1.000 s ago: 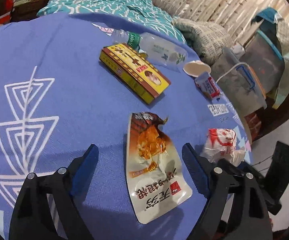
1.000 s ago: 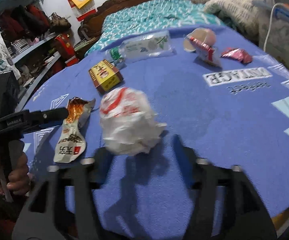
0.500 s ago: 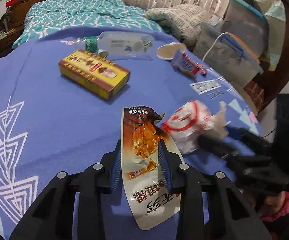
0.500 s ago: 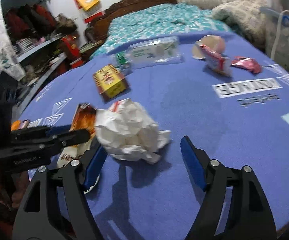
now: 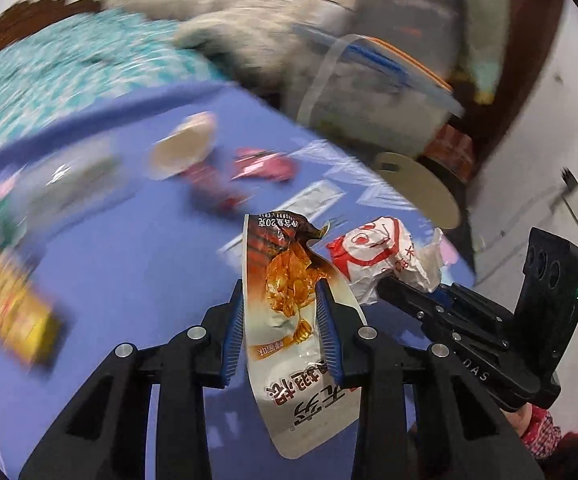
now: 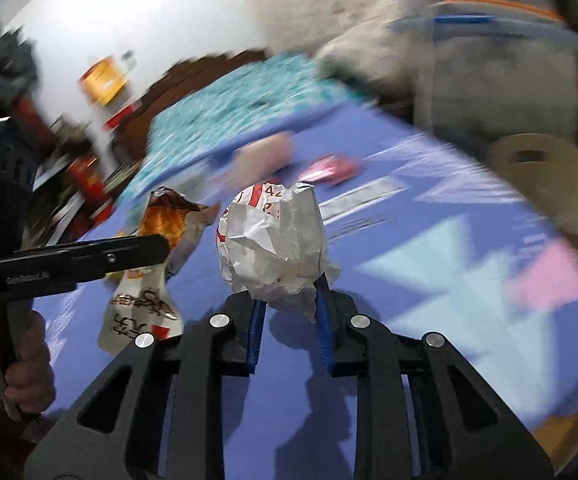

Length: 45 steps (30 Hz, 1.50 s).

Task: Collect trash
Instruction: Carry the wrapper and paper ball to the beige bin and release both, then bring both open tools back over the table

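Observation:
My left gripper [image 5: 283,292] is shut on an empty brown and white snack bag [image 5: 289,320] and holds it above the blue tablecloth [image 5: 129,260]. My right gripper [image 6: 289,284] is shut on a crumpled white paper wrapper with red print [image 6: 273,240], also lifted off the cloth. The wrapper shows in the left wrist view [image 5: 381,256] just right of the bag. The bag shows in the right wrist view [image 6: 157,264] at the left, pinched by the left gripper's fingers [image 6: 137,248].
On the cloth lie a yellow box [image 5: 13,312], a clear plastic bottle [image 5: 57,184], a paper cup [image 5: 185,144], a red packet [image 5: 217,192] and a pink wrapper [image 5: 265,166]. A bed [image 5: 69,68] and plastic storage bins [image 5: 377,92] stand beyond. A round stool [image 5: 417,188] stands at the table's right.
Both grippers have lifted their trash off the cloth and swung right. The right gripper was open around the wrapper and has shut on it. The left was shut on the bag before.

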Each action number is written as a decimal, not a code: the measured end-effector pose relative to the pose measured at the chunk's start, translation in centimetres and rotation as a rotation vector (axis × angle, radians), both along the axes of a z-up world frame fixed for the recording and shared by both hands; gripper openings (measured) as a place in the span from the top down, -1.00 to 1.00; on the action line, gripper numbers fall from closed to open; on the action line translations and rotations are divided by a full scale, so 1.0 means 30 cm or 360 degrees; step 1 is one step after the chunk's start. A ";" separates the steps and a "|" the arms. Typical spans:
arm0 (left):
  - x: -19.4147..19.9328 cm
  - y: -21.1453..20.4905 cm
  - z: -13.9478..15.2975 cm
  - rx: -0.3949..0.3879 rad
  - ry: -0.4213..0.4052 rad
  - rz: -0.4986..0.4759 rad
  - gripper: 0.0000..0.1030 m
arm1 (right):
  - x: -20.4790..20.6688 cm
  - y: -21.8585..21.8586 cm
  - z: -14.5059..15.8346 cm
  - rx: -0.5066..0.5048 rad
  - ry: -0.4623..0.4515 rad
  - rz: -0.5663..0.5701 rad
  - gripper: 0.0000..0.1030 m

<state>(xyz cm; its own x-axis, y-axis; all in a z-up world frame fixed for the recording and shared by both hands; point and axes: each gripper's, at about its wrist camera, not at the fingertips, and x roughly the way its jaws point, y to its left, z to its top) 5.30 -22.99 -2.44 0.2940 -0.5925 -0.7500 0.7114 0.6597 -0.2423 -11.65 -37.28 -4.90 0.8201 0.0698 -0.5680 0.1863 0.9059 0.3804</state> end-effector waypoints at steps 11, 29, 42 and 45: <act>0.067 -0.855 -0.019 0.0012 -0.0005 -0.0430 0.37 | -0.126 -0.663 -0.057 0.0024 0.0092 -0.0684 0.50; 0.079 -0.745 0.048 -0.0181 -0.0077 -0.0290 -0.43 | -0.127 -0.682 -0.015 0.0134 -0.0100 -0.0866 -0.20; 0.046 0.206 -0.052 -0.0082 -0.0023 0.0295 -0.43 | 0.318 -0.055 0.033 0.0194 -0.0044 0.0053 -0.03; 0.066 0.469 -0.060 -0.0127 0.0032 0.0586 -0.43 | 0.414 0.139 0.052 0.0156 -0.0008 0.0315 0.05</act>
<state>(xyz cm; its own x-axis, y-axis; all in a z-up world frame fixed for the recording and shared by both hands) 7.28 -8.91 -4.25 0.4838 -0.5067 -0.7136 0.4250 0.8488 -0.3146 0.76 -33.10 -3.34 0.7876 0.2842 -0.5468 0.0067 0.8833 0.4687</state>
